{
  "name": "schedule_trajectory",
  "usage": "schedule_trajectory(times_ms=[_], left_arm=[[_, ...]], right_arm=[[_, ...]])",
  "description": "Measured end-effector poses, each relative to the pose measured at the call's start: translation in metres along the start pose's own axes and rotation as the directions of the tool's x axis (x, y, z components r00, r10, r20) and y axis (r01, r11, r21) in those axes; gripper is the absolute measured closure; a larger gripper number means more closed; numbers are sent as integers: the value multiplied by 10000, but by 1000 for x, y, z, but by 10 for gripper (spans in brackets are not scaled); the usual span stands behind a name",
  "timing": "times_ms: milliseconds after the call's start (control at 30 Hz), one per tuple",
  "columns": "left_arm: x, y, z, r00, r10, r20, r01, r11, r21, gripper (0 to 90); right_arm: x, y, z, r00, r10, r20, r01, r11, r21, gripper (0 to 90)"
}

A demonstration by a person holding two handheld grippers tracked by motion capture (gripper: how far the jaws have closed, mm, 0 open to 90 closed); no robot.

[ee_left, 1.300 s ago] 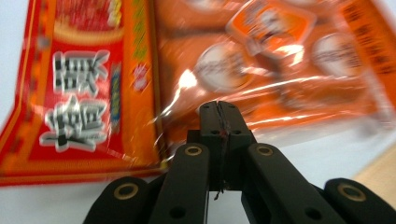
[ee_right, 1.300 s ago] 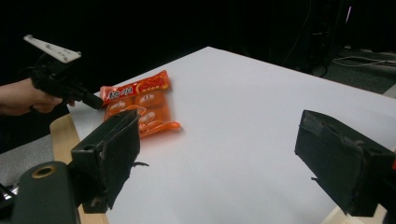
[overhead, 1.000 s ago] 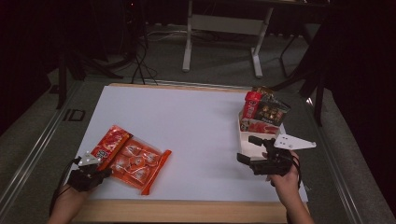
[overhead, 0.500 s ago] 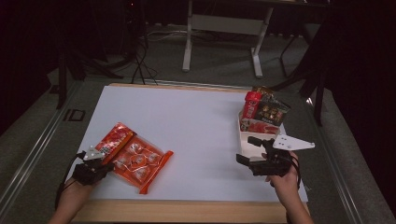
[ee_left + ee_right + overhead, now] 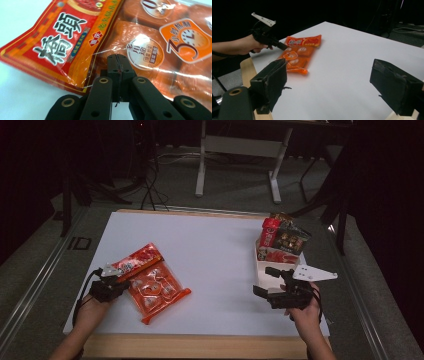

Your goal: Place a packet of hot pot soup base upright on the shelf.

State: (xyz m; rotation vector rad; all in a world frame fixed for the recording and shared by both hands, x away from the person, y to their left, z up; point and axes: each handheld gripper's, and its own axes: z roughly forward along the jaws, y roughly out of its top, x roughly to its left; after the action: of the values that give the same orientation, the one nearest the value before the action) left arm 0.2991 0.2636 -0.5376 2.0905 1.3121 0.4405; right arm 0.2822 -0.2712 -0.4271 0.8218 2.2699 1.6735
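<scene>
Two snack packs lie at the table's left: a red pack (image 5: 136, 261) (image 5: 62, 37) (image 5: 303, 41) partly over a clear orange pack (image 5: 157, 290) (image 5: 162, 45) (image 5: 295, 58). My left gripper (image 5: 121, 282) (image 5: 117, 60) (image 5: 284, 47) is shut, its tips lying on the orange pack's near edge right beside the red pack. Whether film is pinched between the jaws cannot be told. At the right, my right gripper (image 5: 263, 280) (image 5: 327, 82) hovers open, pointing left across the table, with nothing between its jaws.
A white box (image 5: 261, 267) stuffed with several snack packets (image 5: 287, 240) stands at the table's right edge, just beyond my right gripper. White table surface (image 5: 215, 255) stretches between the two hands. Table legs and cables lie on the floor behind.
My left gripper slid right and forward onto the packs; the red pack shifted and turned slightly with it. The right gripper kept still.
</scene>
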Motion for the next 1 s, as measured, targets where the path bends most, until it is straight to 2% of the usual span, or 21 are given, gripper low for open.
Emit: schedule_trajectory(times_ms=[233, 433, 500, 600, 733, 800, 1000], left_arm=[[5, 16, 16, 9998, 108, 145, -106, 9998, -180, 900], [4, 27, 28, 9997, 151, 202, -143, 9991, -400, 900], [3, 26, 26, 9999, 17, 136, -9, 9981, -610, 900], [3, 24, 19, 9989, -149, 439, 179, 9974, -692, 900], [0, 17, 16, 9981, -233, 578, 260, 9986, -466, 900], [-2, 14, 18, 9986, -232, 465, 248, 9991, -338, 900], [0, 17, 22, 9965, -553, 634, 572, 9979, -294, 899]], right_arm=[[3, -1, 0, 10000, -36, -42, 36, 10000, 26, 141], [4, -2, 0, 10000, -52, -48, 53, 9999, 88, 141], [4, -2, 0, 10000, -61, -57, 61, 9999, 96, 141], [4, -3, 1, 10000, -67, -71, 67, 9999, 93, 141], [4, -3, 2, 9999, -36, -111, 38, 9999, 116, 141], [4, -3, 3, 9999, -89, -111, 91, 9998, 148, 141], [4, -4, 3, 9999, -77, -108, 78, 9998, 161, 141]])
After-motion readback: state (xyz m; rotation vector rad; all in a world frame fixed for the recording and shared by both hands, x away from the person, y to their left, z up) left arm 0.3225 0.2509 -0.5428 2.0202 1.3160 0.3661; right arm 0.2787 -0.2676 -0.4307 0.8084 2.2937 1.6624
